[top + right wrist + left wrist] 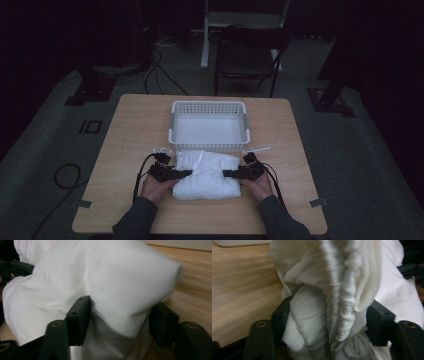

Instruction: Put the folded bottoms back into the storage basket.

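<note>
Item: white garment [206,175] — folded bundle, lying on the wooden table [130,135] just in front of the white basket [209,107], between the two hands.

Left gripper [186,173]: jaws are clenching the bundle's left edge; in the left gripper view gathered, ribbed folds are bulging up between the black pads [282,315].

Right gripper [227,173]: jaws are pinching the right edge — in the right gripper view smooth cloth is humping up between the pads [80,315].

Both hands are resting at table level.
</note>
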`<act>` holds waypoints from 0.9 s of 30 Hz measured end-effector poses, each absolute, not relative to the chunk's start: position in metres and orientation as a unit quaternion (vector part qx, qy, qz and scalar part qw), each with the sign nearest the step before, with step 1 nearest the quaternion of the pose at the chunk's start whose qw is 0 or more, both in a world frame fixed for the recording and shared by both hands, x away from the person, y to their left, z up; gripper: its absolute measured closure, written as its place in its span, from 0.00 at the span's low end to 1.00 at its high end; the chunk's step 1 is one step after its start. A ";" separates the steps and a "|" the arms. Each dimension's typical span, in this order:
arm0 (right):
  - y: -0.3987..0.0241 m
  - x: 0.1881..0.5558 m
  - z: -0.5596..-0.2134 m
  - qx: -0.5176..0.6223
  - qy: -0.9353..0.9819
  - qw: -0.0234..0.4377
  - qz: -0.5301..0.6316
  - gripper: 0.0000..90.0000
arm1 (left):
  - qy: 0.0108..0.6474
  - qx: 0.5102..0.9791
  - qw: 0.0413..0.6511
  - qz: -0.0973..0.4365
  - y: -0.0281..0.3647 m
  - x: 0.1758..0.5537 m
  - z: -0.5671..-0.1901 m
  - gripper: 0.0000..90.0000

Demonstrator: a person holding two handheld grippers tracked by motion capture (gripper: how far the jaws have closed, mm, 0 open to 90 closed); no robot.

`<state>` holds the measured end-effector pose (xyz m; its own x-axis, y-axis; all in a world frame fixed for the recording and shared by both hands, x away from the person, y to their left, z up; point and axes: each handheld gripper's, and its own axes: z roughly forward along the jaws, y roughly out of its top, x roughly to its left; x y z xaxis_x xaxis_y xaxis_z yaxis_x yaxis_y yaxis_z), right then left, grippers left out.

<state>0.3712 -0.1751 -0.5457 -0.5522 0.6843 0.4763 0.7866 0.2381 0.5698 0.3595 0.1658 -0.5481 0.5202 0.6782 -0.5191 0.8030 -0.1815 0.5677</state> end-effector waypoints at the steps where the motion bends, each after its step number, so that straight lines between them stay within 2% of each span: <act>1: -0.175 0.372 -0.546 -0.468 -0.784 0.069 -0.401 0.49 | 0.483 0.764 0.420 -0.078 0.166 0.360 -0.549 0.41; 4: -0.176 0.372 -0.546 -0.463 -0.784 0.078 -0.407 0.60 | 0.475 0.765 0.429 -0.074 0.166 0.358 -0.548 0.48; 8: -0.169 0.363 -0.537 -0.434 -0.806 0.024 -0.402 0.70 | 0.458 0.780 0.425 -0.040 0.161 0.351 -0.542 0.56; 15: -0.168 0.357 -0.533 -0.426 -0.808 0.002 -0.406 0.73 | 0.441 0.795 0.416 0.008 0.154 0.342 -0.535 0.60; 27: -0.168 0.348 -0.526 -0.413 -0.811 -0.022 -0.414 0.73 | 0.435 0.800 0.411 0.040 0.150 0.332 -0.526 0.60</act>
